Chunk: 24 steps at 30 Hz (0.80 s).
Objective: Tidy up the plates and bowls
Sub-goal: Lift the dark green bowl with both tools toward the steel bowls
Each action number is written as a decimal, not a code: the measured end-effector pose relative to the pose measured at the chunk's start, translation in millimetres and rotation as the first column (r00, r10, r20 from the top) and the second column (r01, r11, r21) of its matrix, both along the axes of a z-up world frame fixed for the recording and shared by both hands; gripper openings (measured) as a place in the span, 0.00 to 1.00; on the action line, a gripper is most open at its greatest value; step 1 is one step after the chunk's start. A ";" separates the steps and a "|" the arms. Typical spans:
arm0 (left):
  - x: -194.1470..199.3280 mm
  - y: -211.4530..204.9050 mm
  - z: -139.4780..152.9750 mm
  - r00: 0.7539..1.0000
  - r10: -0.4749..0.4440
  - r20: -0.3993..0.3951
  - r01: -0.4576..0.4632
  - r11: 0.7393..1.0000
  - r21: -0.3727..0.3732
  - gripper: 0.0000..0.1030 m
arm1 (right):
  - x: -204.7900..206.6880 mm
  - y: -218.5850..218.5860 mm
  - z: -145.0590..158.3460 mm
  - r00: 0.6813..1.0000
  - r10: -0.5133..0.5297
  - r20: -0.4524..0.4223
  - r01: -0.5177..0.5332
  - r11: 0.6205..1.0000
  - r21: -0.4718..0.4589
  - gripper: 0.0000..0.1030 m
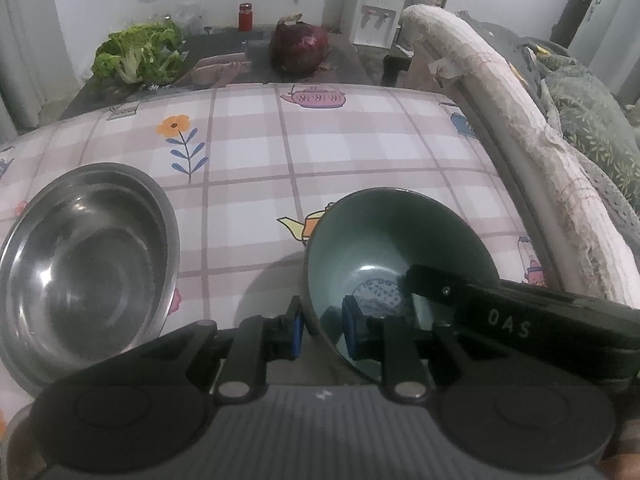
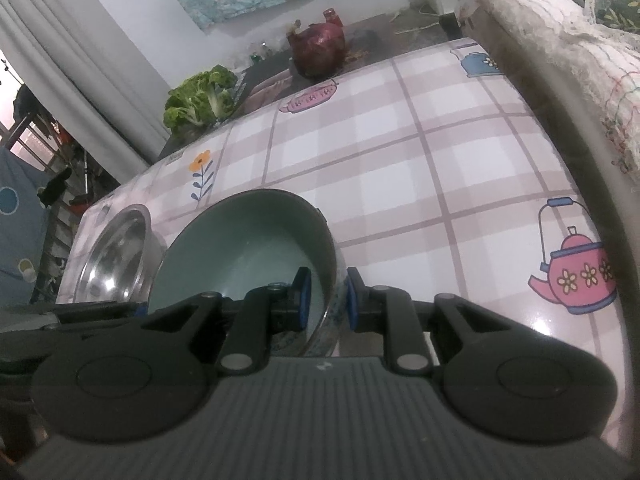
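Both grippers, left gripper (image 1: pixel 322 330) and right gripper (image 2: pixel 326 298), jaws clenched on green bowl (image 1: pixel 384 248) rim; steel bowl (image 1: pixel 86 264) beside on tabletop (image 1: pixel 360 152).

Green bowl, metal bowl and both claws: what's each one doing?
Green bowl: upright, empty, pinched by both claws on opposite rims.
Metal bowl: upright, empty, untouched on the tablecloth.
Left claw: shut on the bowl's rim.
Right claw: shut on the bowl's rim.
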<state>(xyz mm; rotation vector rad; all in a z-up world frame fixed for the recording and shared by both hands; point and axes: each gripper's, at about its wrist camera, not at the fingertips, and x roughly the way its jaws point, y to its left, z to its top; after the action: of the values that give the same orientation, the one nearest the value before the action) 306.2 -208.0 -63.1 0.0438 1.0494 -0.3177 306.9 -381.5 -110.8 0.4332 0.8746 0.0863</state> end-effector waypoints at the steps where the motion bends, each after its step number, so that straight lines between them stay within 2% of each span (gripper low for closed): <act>1: -0.3 0.3 0.8 1.000 0.001 0.001 -0.001 1.000 -0.001 0.20 | 0.0 0.0 0.9 1.000 0.000 0.002 0.000 1.000 0.000 0.17; 24: -10.8 9.5 28.8 0.999 0.014 0.044 -0.012 0.999 -0.032 0.20 | -7.3 7.1 28.0 0.999 0.003 0.039 -0.002 1.000 -0.004 0.17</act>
<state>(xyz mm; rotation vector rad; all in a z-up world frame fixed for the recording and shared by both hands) 295.5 -198.6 -34.3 0.0151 0.9997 -0.3205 299.5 -374.4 -82.8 0.4252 0.8364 0.0950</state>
